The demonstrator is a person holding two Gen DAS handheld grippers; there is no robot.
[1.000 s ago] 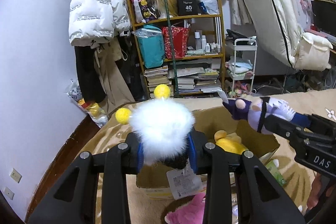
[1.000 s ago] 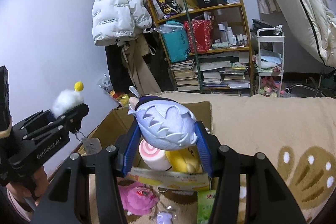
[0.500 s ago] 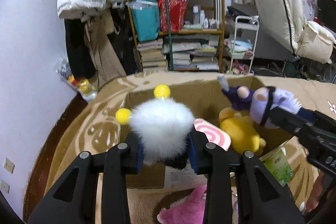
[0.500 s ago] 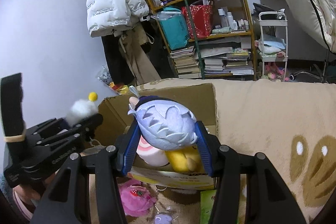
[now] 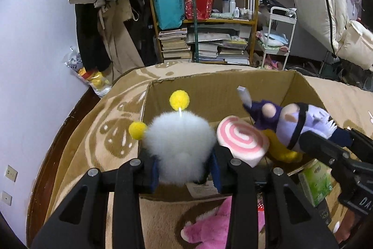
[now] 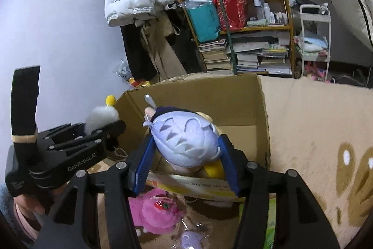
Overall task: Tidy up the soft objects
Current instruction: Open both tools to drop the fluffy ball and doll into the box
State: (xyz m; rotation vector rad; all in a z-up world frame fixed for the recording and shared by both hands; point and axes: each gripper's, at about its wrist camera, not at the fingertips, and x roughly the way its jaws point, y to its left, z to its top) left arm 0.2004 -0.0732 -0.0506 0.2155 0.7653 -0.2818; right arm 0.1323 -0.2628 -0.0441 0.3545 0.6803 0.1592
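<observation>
The left claw (image 5: 184,169) is clamped on the white fluffy toy (image 5: 179,144) above the cardboard box (image 6: 263,113). The right claw (image 6: 185,162) is opening around the purple plush doll (image 6: 186,141), also over the box. It is better to release each toy only when it hangs well inside the walls, so it falls beside the pink swirl cushion (image 5: 242,144).

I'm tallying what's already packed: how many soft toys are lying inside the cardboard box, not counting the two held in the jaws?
2 visible: a pink-and-white swirl cushion and a yellow plush beside it, both at the near right of the cardboard box. More may be hidden beneath.
</observation>
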